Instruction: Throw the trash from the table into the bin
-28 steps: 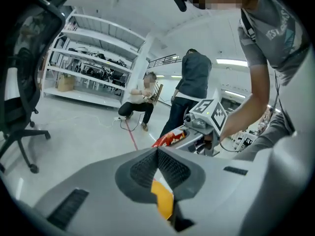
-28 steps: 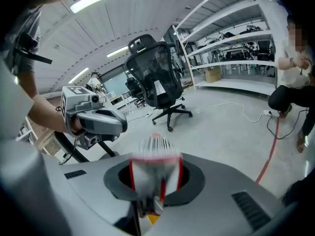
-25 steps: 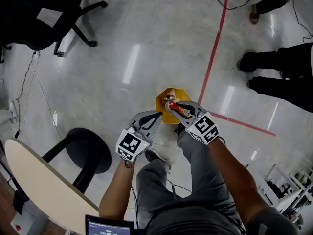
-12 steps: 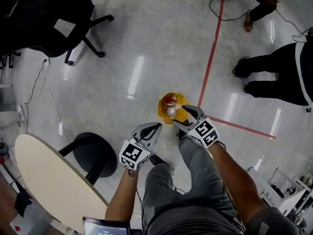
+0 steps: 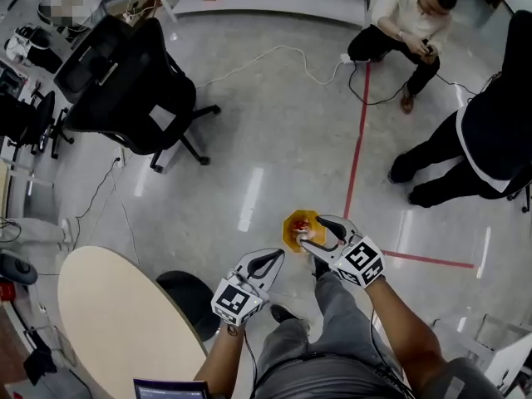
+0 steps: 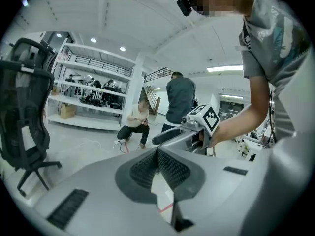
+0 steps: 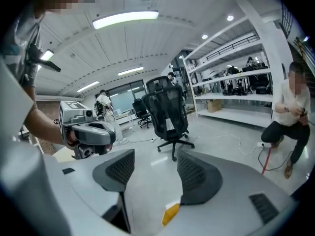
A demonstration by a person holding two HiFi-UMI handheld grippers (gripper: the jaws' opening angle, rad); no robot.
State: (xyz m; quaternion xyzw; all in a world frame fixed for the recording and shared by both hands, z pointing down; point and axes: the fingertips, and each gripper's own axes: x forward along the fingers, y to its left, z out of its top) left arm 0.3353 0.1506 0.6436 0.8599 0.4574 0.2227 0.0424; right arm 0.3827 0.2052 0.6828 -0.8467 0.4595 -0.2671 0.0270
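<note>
Jaws of the right gripper stood spread, having just been opening, and nothing lay between them. Through the gap, the right gripper view showed grey floor and a yellow corner of the bin far below. On the left gripper, the jaws were pressed together at the tips, with nothing pinched between the ribbed pads.

From the head view, both grippers were held out in front of the person's knees. The right one appeared just over the bin in the picture. The left one sat further left and nearer the body, well apart from the bin. The yellow bin stood on the floor close to the person's shoe and near a red tape line. The trash, a red piece with something pale against it, lay inside the bin; its exact kind was too small to tell.

A round beige tabletop filled the lower left, with a black stool between it and the person's legs. A black office chair stood at the upper left. A white cable ran across the floor towards a crouching person, and a standing person in dark clothes was at the right edge. White shelving showed behind the chair in the right gripper view.
</note>
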